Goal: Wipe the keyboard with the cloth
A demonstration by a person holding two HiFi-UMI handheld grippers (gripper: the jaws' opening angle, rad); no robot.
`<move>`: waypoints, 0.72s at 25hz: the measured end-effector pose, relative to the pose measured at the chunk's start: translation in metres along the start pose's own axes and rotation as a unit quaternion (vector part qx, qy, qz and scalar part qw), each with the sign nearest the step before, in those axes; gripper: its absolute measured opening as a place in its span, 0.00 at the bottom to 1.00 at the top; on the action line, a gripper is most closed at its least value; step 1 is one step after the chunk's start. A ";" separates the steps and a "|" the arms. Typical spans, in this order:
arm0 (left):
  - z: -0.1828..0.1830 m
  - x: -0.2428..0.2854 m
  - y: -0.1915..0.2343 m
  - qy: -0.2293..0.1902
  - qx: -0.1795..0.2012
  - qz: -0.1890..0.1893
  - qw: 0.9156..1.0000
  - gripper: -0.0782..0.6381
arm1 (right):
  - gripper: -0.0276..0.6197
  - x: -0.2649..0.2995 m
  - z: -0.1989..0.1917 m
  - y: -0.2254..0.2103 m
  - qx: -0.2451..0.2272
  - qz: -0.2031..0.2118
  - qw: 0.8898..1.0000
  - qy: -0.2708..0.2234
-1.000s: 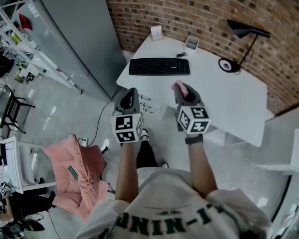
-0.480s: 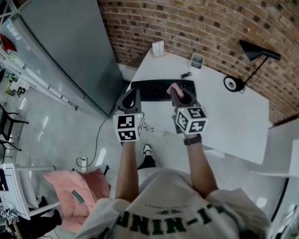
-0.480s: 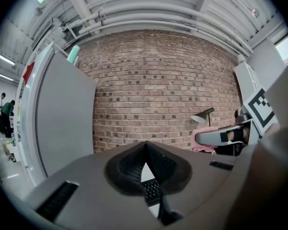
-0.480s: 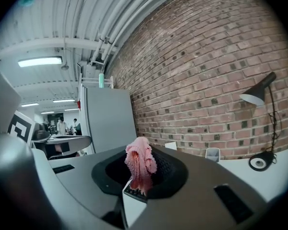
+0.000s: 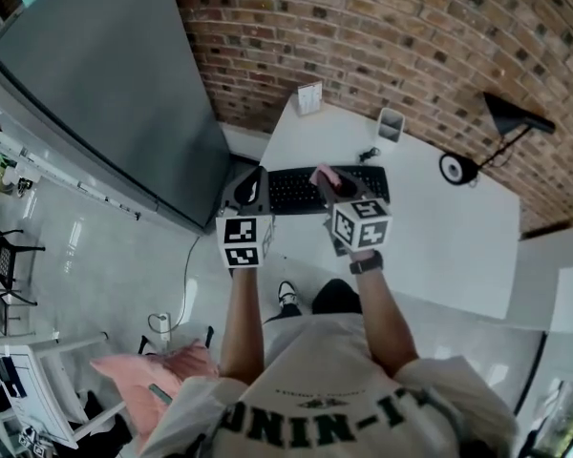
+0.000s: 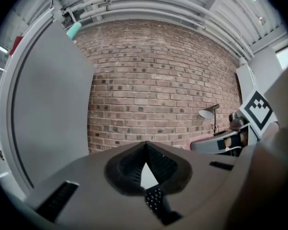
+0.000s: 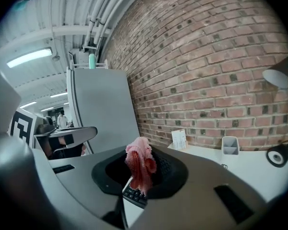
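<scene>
The tabletop [image 5: 458, 237] lies bare across its right and near side, so there is plenty of room to pass there. The keyboard [image 5: 296, 191] takes up the near left edge. Behind it, a card holder [image 5: 308, 96] and a pen cup [image 5: 391, 124] stand near the brick wall [image 5: 382, 36]. The lamp [image 5: 456, 168] blocks the far right. A tall grey cabinet [image 5: 105, 93] closes off the left.

Pink cloth [image 7: 140, 169]; black keyboard [image 5: 292, 191]; white table [image 5: 439, 241] (red-brick wall [image 5: 411, 36]).
</scene>
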State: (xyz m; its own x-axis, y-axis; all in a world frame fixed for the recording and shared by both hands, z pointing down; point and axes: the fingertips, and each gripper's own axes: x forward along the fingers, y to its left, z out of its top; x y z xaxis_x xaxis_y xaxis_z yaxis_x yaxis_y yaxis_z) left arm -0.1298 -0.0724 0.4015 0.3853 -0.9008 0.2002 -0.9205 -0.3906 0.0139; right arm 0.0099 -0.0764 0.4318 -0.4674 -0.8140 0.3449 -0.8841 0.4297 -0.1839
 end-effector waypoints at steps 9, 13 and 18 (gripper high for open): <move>-0.029 0.037 0.016 0.038 -0.020 -0.004 0.999 0.11 | 0.13 0.078 -0.039 -0.006 0.001 0.065 0.994 0.093; -0.039 0.043 0.031 0.048 -0.024 0.019 0.998 0.11 | 0.13 0.111 -0.056 0.001 -0.010 0.098 0.986 0.135; -0.054 0.049 0.046 0.053 -0.033 0.043 0.997 0.11 | 0.13 0.151 -0.078 0.009 -0.030 0.132 0.973 0.185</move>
State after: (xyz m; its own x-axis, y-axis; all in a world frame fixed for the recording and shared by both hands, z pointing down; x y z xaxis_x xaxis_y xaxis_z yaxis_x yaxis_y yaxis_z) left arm -0.1563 -0.1244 0.4646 0.2993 -0.9040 0.3052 -0.9533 -0.2968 0.0557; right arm -0.0688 -0.1646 0.5543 -0.6373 -0.4802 0.6028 -0.7262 0.6358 -0.2613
